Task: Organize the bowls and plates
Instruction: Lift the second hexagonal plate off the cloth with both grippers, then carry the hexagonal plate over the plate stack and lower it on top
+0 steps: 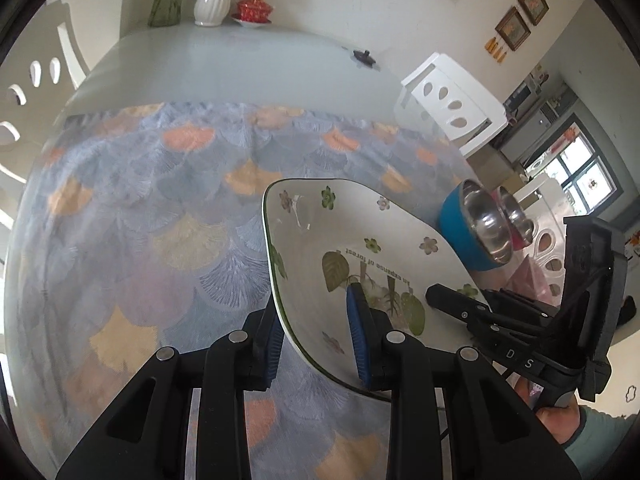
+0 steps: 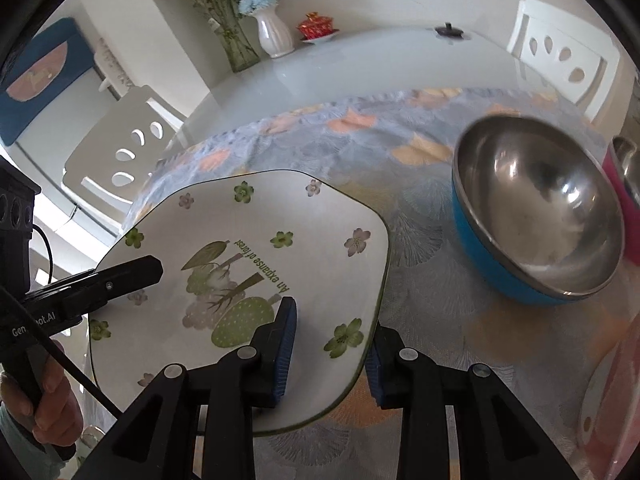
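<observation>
A white square plate [image 1: 352, 240] with green leaf and flower print is held tilted above the patterned cloth; it also shows in the right wrist view [image 2: 256, 248]. My left gripper [image 1: 316, 340] straddles its left rim, one blue pad on each side. My right gripper [image 2: 330, 350] straddles its right rim the same way. A blue bowl with a steel inside [image 2: 536, 216] sits on the cloth to the right, also seen in the left wrist view [image 1: 476, 228]. A pink bowl [image 2: 624, 184] sits just behind it.
A blue and orange patterned cloth [image 1: 160, 220] covers the near part of a glass table [image 1: 240, 64]. A white vase [image 2: 274, 34], a glass vase, a red lidded cup [image 2: 316, 28] and a black knob [image 2: 450, 30] stand at the far edge. White chairs [image 1: 452, 104] surround the table.
</observation>
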### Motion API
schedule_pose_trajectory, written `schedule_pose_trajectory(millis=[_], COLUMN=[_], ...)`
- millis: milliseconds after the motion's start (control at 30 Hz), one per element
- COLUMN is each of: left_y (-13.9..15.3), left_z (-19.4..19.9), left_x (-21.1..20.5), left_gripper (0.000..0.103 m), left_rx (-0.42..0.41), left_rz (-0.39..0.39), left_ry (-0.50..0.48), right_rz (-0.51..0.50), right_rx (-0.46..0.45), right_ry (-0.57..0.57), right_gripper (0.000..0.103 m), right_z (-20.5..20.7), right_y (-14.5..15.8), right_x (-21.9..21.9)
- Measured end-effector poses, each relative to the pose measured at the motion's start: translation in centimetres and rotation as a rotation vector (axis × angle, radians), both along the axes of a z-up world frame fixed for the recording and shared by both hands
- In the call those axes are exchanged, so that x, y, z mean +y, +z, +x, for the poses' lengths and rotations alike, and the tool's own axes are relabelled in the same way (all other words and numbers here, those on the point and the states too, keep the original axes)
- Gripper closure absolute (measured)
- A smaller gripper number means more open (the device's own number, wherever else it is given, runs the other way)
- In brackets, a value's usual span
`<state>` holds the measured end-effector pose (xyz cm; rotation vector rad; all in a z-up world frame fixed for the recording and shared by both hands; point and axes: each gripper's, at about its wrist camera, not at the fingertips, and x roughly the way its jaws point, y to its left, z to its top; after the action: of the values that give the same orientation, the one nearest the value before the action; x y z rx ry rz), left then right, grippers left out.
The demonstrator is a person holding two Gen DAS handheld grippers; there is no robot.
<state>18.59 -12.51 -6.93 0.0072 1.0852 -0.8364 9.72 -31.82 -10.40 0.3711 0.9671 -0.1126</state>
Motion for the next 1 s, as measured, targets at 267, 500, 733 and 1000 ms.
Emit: schedule_pose_trajectory(millis=[267, 500, 733, 1000], left_y=[6.7, 12.5, 14.7, 12.7], left_z=[-3.6, -9.6, -15.4, -20.1], left_x=[3.1, 7.3, 11.3, 16.4], left_gripper=[0.078, 0.078, 0.078, 0.077], left_rx=[-0.112, -0.213, -0.261, -0.232], left_rz=[-0.051, -0.095, -0.117, -0.114], left_ry=[0.051, 0.121, 0.156, 0.165], right_rz=[-0.045, -0.063, -0.081, -0.058], right_rx=[-0.109, -0.193, -0.229, -0.19], right_ry=[0.047, 0.082, 0.108, 0.114], right_gripper=[0.073, 0.073, 0.073, 0.073], right_z=[-2.1, -6.6, -12.6, -18.6], right_y=[6.3, 12.3, 15.5, 14.3], right_x=[2.6, 6.2, 10.7, 16.2])
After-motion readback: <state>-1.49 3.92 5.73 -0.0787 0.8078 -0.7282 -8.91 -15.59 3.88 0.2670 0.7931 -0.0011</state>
